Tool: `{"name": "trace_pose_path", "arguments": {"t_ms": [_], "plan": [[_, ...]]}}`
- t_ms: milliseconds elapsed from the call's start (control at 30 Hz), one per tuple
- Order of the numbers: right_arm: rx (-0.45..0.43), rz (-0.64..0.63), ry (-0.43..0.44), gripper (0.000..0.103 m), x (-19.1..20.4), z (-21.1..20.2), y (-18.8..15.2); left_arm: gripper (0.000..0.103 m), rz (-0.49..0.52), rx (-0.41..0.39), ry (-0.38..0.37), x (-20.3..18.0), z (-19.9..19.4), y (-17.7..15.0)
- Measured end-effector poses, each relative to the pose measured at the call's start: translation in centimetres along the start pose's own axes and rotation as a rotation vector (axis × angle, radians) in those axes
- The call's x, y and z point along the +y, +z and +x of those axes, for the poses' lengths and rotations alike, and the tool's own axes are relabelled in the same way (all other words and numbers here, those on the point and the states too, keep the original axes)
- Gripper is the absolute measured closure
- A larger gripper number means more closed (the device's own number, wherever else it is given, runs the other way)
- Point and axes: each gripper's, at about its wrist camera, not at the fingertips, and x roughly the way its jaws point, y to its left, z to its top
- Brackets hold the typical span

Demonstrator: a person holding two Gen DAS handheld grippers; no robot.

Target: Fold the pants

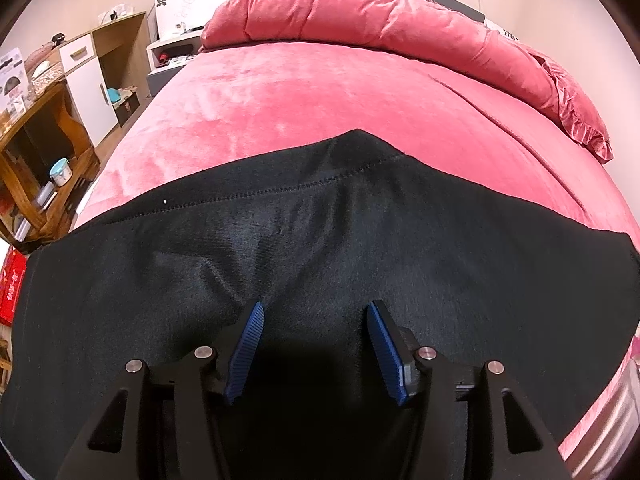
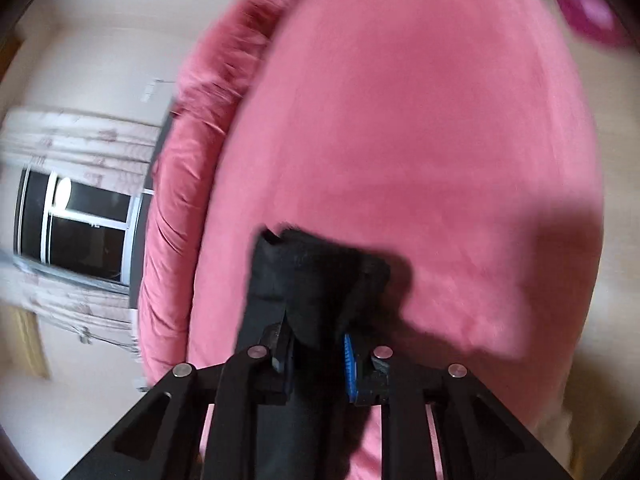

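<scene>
Black pants (image 1: 320, 248) lie spread across the near part of a pink bed (image 1: 320, 92), with a stitched seam running across them. My left gripper (image 1: 316, 312) is open just above the black cloth, blue pads apart and empty. In the blurred right wrist view my right gripper (image 2: 318, 332) is shut on a bunched end of the black pants (image 2: 316, 272) and holds it above the pink bed (image 2: 420, 140).
A rolled pink duvet (image 1: 380, 20) lies along the head of the bed. Wooden shelves (image 1: 44, 152) and a white cabinet (image 1: 90, 88) stand to the left. A window with curtains (image 2: 76, 224) shows in the right wrist view.
</scene>
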Motion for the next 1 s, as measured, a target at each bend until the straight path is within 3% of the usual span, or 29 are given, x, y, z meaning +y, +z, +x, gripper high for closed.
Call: {"name": "trace_pose_path", "arguments": {"t_ms": [100,200,267,367,500,567,600,767,1000], "plan": [[-0.069,-0.113,-0.02,0.085,2.1,-1.1,-0.4,0.047,0.015,0.002,0.008,-0.2,0.2,0.1],[-0.009,-0.054,-0.123,0.084,0.2,1.2,-0.5,0.047,0.014,0.003,0.013,-0.2,0.2,0.1],[-0.007,0.015,-0.083,0.081,-1.4,1.3,-0.7,0.047,0.011,0.004,0.015,-0.2,0.2,0.1],[-0.01,0.079,-0.022,0.067,-2.1,1.1,-0.7,0.047,-0.006,0.001,0.016,-0.2,-0.1,0.0],[0.015,0.044,-0.025,0.058,-1.4,1.2,-0.6,0.047,-0.06,-0.002,0.01,-0.1,-0.8,-0.1],[0.026,-0.007,-0.049,0.063,-0.5,1.2,-0.5,0.047,-0.068,-0.015,-0.012,-0.2,-1.4,-0.3],[0.03,-0.035,-0.057,0.081,0.1,1.3,-0.5,0.047,-0.066,-0.026,-0.023,-0.3,-1.8,-0.4],[-0.002,-0.184,-0.066,0.082,4.2,-0.9,-1.2,0.047,-0.054,-0.033,-0.017,-0.4,-2.4,-1.1],[-0.055,-0.325,0.009,0.082,11.4,-4.5,-3.8,0.047,-0.11,-0.035,-0.055,0.7,-3.1,-1.9]]}}
